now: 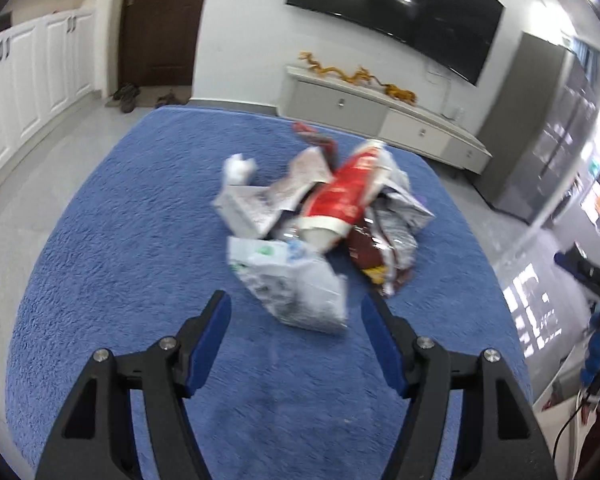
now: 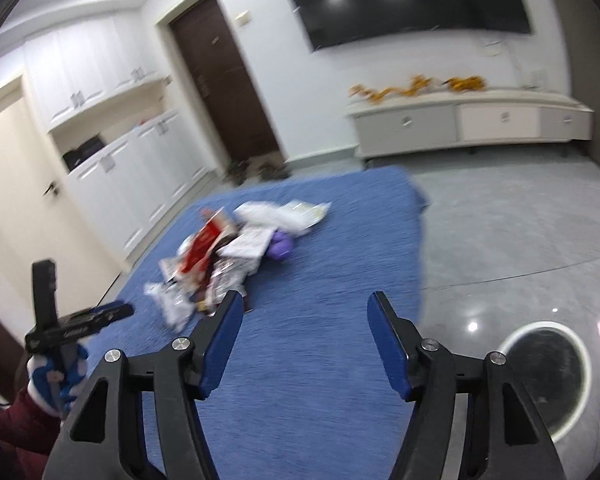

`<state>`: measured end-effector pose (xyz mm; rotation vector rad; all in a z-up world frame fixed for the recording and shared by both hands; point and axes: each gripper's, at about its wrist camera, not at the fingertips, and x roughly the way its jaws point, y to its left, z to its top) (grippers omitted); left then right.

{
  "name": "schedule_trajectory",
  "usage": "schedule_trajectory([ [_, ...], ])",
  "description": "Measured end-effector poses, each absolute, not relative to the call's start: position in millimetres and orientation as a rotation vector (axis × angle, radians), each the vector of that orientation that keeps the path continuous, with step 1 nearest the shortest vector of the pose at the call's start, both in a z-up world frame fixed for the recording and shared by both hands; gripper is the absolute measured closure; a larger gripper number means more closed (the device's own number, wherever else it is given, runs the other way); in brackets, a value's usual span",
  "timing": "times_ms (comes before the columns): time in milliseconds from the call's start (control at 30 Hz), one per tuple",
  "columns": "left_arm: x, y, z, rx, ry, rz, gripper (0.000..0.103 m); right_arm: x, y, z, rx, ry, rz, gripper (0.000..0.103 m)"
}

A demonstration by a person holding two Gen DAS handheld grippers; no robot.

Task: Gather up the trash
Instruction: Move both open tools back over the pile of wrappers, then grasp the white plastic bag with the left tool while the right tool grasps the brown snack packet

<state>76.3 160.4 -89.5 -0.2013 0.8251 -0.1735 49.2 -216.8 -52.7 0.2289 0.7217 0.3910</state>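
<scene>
Looking along our left gripper (image 1: 295,312), we see its jaws standing wide with nothing pressed between them, hanging over a blue rug (image 1: 140,216). The trash pile (image 1: 320,216) lies in the middle of the rug: a red packet (image 1: 348,192), a clear plastic bag (image 1: 296,284) nearest the fingertips, silver wrappers (image 1: 396,208) and crumpled white paper (image 1: 239,168). Along our right gripper (image 2: 305,312), the jaws are likewise wide and empty above the rug (image 2: 320,360); the pile (image 2: 228,256) sits ahead to the left, blurred. A gloved hand (image 2: 58,376) holds the left gripper's handle at lower left, and a round black-and-white thing (image 2: 544,376) rests on the grey floor (image 2: 520,240).
</scene>
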Motion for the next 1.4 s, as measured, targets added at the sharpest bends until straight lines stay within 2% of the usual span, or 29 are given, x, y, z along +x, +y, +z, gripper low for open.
schedule_trajectory([
  [133,92,165,-96,-0.232,0.835,-0.164,0.037,75,-177,-74,0.221,0.798,0.471,0.034],
  [333,128,168,-112,-0.283,0.871,-0.183,0.038,115,-133,-104,0.211,0.896,0.56,0.034],
  [400,133,168,-120,-0.292,0.883,-0.193,0.053,130,-123,-113,0.225,0.923,0.581,0.034],
  [467,136,170,-126,-0.315,0.895,-0.207,0.063,142,-114,-120,0.235,0.944,0.603,0.034],
  [533,136,174,-128,-0.329,0.892,-0.217,0.067,155,-101,-130,0.235,0.969,0.625,0.034],
  [600,134,177,-128,-0.347,0.886,-0.239,0.078,167,-91,-139,0.243,0.99,0.643,0.034],
  [700,125,181,-125,-0.338,0.87,-0.241,0.079,180,-78,-149,0.261,1.005,0.664,0.035],
  [767,119,183,-123,-0.344,0.865,-0.244,0.08,185,-72,-154,0.268,1.01,0.672,0.039],
  [800,115,185,-122,-0.351,0.863,-0.248,0.085,187,-69,-156,0.271,1.014,0.679,0.052],
  [833,111,185,-120,-0.35,0.86,-0.25,0.086,188,-67,-157,0.276,1.02,0.686,0.068],
  [900,100,187,-116,-0.341,0.846,-0.248,0.087,187,-64,-161,0.28,1.035,0.702,0.081],
  [967,92,189,-112,-0.34,0.838,-0.249,0.087,182,-62,-161,0.281,1.036,0.715,0.082],
  [1033,82,190,-109,-0.335,0.826,-0.243,0.087,174,-62,-159,0.274,1.035,0.728,0.088],
  [1100,75,192,-104,-0.337,0.817,-0.241,0.087,165,-62,-155,0.254,1.025,0.737,0.091],
  [1400,46,187,-87,-0.324,0.78,-0.241,0.087,104,-84,-127,0.18,0.944,0.728,0.093],
])
